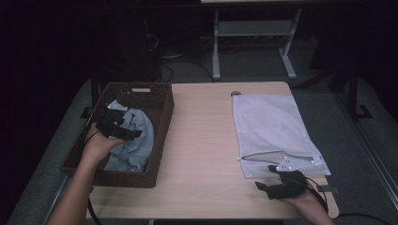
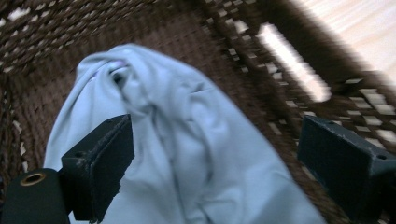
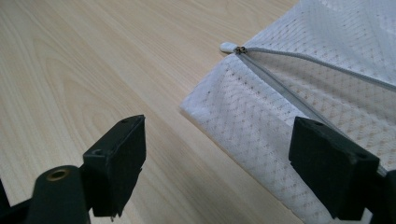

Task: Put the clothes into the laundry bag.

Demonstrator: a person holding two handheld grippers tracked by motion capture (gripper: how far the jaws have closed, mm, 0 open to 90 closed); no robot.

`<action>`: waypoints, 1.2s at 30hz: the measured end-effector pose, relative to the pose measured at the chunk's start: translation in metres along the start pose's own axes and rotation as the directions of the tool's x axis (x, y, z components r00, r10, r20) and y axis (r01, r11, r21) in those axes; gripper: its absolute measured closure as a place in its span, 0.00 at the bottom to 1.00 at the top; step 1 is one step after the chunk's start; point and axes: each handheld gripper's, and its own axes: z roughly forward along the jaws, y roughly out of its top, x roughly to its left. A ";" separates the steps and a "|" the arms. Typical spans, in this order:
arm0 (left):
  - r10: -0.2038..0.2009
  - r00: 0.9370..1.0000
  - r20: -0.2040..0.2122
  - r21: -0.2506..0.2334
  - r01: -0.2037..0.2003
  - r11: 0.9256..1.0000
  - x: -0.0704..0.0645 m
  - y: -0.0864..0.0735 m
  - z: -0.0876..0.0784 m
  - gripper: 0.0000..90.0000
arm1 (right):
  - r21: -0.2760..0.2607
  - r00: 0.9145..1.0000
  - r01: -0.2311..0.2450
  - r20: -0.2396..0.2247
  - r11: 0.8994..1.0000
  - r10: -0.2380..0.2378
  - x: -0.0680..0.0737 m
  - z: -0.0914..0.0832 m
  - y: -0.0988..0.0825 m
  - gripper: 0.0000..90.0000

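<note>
A dark wicker basket stands on the left of the wooden table with a light blue garment crumpled in it. My left gripper hangs over that garment inside the basket. In the left gripper view its jaws stand wide apart above the blue cloth, and nothing is pinched. A white mesh laundry bag lies flat on the right. My right gripper rests open at the bag's near corner. The right gripper view has the zipper running open along the bag's edge.
Bare wood lies between the basket and the bag. The basket's far wall has a handle slot. Behind the table stands a white metal frame on grey floor, with cables near it.
</note>
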 end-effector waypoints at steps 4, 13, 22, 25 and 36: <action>-0.008 1.000 -0.002 0.026 0.008 1.000 0.002 -0.002 0.016 0.11 | 0.001 1.000 -0.004 0.003 1.000 0.004 -0.001 0.000 0.000 0.20; 0.008 0.995 -0.104 0.122 0.004 0.992 0.012 -0.009 0.045 0.11 | 0.000 1.000 -0.004 0.004 1.000 0.004 -0.002 0.000 -0.001 0.20; -0.047 0.995 -0.092 0.223 0.066 0.973 0.032 -0.017 0.064 0.11 | 0.003 1.000 -0.002 0.002 1.000 0.002 -0.001 0.000 0.000 0.20; -0.069 0.994 -0.080 0.247 0.086 0.965 0.033 -0.022 0.071 0.11 | 0.004 1.000 0.000 0.001 1.000 0.000 -0.001 0.000 -0.001 0.20; -0.169 0.985 0.015 0.239 0.161 0.958 0.041 -0.030 0.072 0.29 | 0.013 1.000 0.003 -0.004 1.000 -0.003 -0.002 0.001 -0.001 0.20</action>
